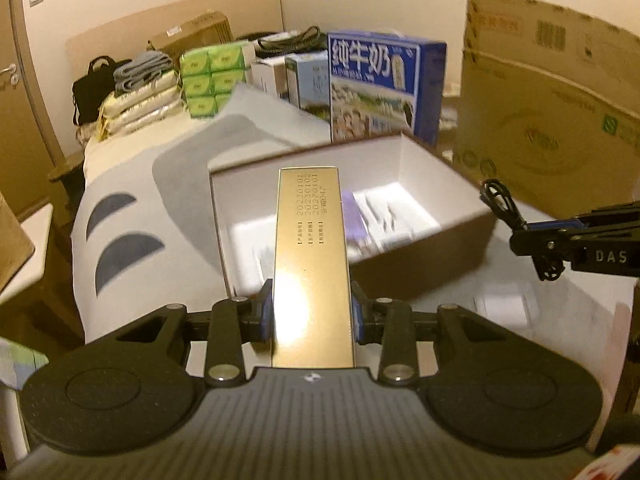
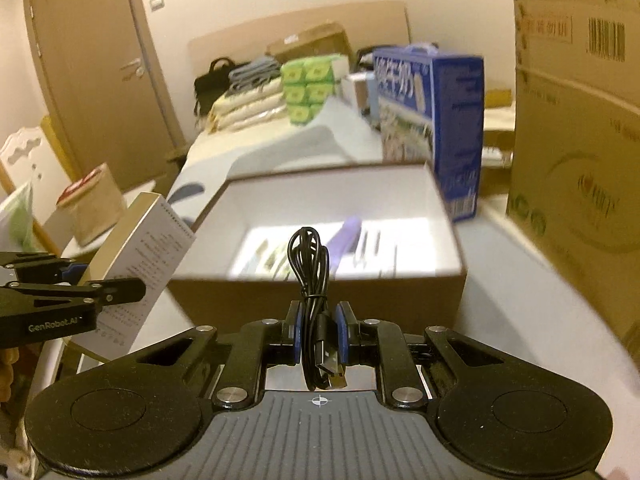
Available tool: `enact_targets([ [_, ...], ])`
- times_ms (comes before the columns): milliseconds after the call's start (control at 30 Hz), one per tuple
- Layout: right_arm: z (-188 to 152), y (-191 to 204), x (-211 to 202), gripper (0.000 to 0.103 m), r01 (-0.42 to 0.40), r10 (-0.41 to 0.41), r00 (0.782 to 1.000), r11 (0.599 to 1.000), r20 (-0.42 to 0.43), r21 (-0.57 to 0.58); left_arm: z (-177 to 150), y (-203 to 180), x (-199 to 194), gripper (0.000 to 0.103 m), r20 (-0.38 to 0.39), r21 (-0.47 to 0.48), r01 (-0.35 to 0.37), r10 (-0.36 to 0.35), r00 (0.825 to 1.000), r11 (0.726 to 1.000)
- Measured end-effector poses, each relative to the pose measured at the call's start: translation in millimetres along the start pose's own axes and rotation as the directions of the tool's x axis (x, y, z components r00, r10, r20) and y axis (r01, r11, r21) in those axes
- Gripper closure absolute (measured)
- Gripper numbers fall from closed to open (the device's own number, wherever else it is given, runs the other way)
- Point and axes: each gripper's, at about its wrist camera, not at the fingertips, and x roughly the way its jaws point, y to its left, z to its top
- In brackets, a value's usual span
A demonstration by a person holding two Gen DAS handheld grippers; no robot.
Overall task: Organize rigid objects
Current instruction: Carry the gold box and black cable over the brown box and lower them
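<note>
2 held things: a gold carton (image 1: 313, 264) in the left gripper (image 1: 313, 312), a bundled black cable (image 2: 314, 280) in the right gripper (image 2: 318, 334).
Gold carton: long and narrow, clamped near its close end between both blue pads (image 1: 265, 314), its far end reaching toward 12 o'clock over the open box (image 1: 424, 168); printed digits sit near the far end, a glare patch near the pads.
Carton from the right wrist view: at 9 o'clock, its white printed side faces the camera and it tilts up.
Black cable: folded into a loop bundle, pinched upright between the closed right pads, its loops rising toward 12 o'clock and a USB plug (image 2: 334, 364) hanging at the bottom.
Open box: brown outside, white inside, lying on the pale bed cover (image 1: 132, 168) just beyond both grippers; blurred items lie on its floor, 1 of them purple (image 2: 346, 236).
Blue milk carton (image 1: 384, 88): standing at 1 o'clock behind the box.
Large cardboard box (image 1: 552, 120): at 2 o'clock, upright.
Green packs (image 1: 210, 76): stacked at 11 o'clock, beside folded bedding and a black bag (image 1: 94, 88).
Door (image 2: 100, 80): at 10 o'clock in the right wrist view.
</note>
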Motion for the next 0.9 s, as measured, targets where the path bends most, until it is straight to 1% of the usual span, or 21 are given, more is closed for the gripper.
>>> enact_targets([
  [167, 38, -14, 20, 0.089, 0.031, -0.031, 0.999, 0.999, 0.027, -0.008, 36, 9, 27, 0.071, 0.009, -0.003, -0.015, 0.015, 1.0, 1.0],
  [333, 62, -26, 45, 0.089, 0.059, -0.058, 0.998, 0.998, 0.029, -0.011, 63, 8, 59, 0.071, 0.002, 0.008, -0.025, 0.025, 1.0, 1.0],
  [433, 71, -33, 65, 0.089, 0.084, -0.084, 0.996, 0.996, 0.019, -0.02, 72, 5, 80, 0.071, -0.017, 0.01, -0.022, 0.022, 1.0, 1.0],
  [600, 76, -47, 99, 0.089, 0.117, -0.117, 0.993, 0.993, -0.023, -0.019, 82, -1, 115, 0.071, -0.045, 0.016, -0.018, 0.019, 0.999, 1.0],
  [700, 75, -54, 118, 0.089, 0.135, -0.136, 0.989, 0.991, -0.05, -0.024, 84, -6, 135, 0.071, -0.056, 0.038, -0.019, 0.021, 0.998, 0.999],
  [900, 71, -69, 144, 0.089, 0.147, -0.147, 0.985, 0.989, -0.088, -0.012, 86, -12, 170, 0.071, -0.086, 0.055, -0.017, 0.022, 0.996, 0.998],
])
